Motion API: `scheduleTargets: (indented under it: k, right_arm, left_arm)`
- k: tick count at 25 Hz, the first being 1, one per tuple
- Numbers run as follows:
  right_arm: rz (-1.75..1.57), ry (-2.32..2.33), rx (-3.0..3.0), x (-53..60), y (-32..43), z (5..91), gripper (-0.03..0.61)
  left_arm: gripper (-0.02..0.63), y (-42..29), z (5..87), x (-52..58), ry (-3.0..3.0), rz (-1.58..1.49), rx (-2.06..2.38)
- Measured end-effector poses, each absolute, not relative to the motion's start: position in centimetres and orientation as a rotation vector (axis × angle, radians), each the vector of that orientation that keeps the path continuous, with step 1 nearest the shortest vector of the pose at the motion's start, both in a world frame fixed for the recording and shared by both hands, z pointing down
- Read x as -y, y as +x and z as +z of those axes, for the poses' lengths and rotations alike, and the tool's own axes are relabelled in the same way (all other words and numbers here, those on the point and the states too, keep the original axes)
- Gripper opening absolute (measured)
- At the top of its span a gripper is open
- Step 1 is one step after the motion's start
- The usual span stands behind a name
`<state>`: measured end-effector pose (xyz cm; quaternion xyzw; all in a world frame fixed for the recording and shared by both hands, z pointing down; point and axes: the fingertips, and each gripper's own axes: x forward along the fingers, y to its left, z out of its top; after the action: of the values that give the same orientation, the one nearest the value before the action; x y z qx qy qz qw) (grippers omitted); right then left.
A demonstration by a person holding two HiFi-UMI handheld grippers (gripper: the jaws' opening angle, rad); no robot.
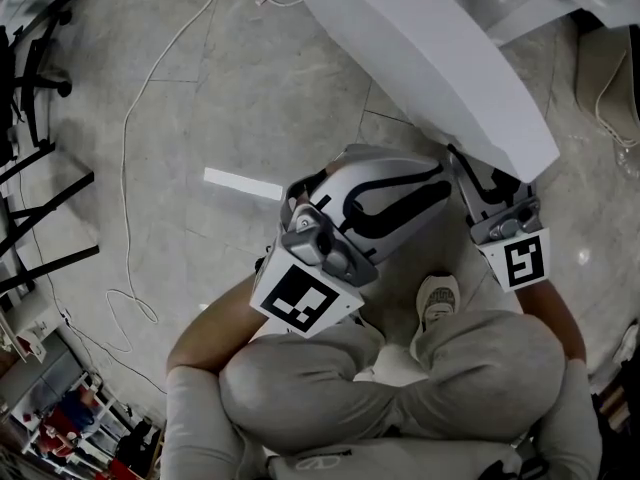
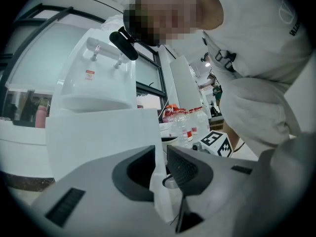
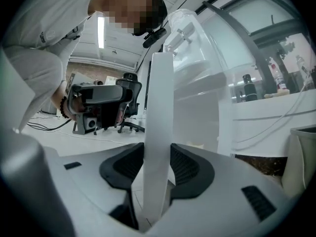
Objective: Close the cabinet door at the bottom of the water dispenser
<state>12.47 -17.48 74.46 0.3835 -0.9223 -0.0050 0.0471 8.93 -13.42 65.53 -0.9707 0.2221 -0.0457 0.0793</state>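
- The cabinet door stands open, slanting from far centre toward the near right above the floor.
- The left gripper is clenched on the door's thin near edge.
- The right gripper grasps the same door, with a pad against each face.
- The water dispenser rises just beyond the door.

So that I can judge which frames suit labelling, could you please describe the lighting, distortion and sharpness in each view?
Head view: dim, flat light, mild wide-angle bowing, the cabinet door brightest. Left gripper view: heavy fisheye, black corners, cabinet door featureless white. Right gripper view: same fisheye; a ceiling light glares, the door's edge looks sharp.
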Motion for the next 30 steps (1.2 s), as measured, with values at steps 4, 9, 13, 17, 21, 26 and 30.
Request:
scheduleTargets:
  k: [4, 9, 13, 17, 21, 26, 30]
  right_arm:
    - [-0.032, 1.216, 2.797, 18.6, 13.7, 74.5, 0.175]
    - [-0.039, 1.255, 2.767, 19.5, 14.8, 74.7, 0.175]
    - [-0.041, 1.31, 2.746, 20.5, 15.6, 74.6, 0.176]
    - [-0.063, 1.348, 2.723, 21.5, 16.3, 74.7, 0.176]
    - [-0.081, 1.395, 2.692, 22.4, 16.9, 74.6, 0.181]
    - [-0.098, 1.412, 2.68, 23.5, 17.7, 74.7, 0.186]
    - [-0.099, 1.428, 2.665, 24.3, 18.1, 74.7, 0.19]
  left_arm:
    - [0.078, 9.2, 66.0, 13.6, -2.921, -0.138, -0.66]
    - [0.078, 9.6, 66.4, 13.9, -2.939, -0.139, -0.652]
    - [0.078, 9.7, 66.6, 14.0, -2.942, -0.151, -0.644]
    - [0.078, 9.7, 67.0, 14.4, -2.939, -0.158, -0.669]
    - [0.071, 9.4, 67.2, 16.0, -2.933, -0.141, -0.796]
    - [0.035, 9.5, 67.4, 18.5, -2.898, -0.131, -0.948]
    - [0.023, 10.0, 67.5, 19.5, -2.888, -0.145, -0.956]
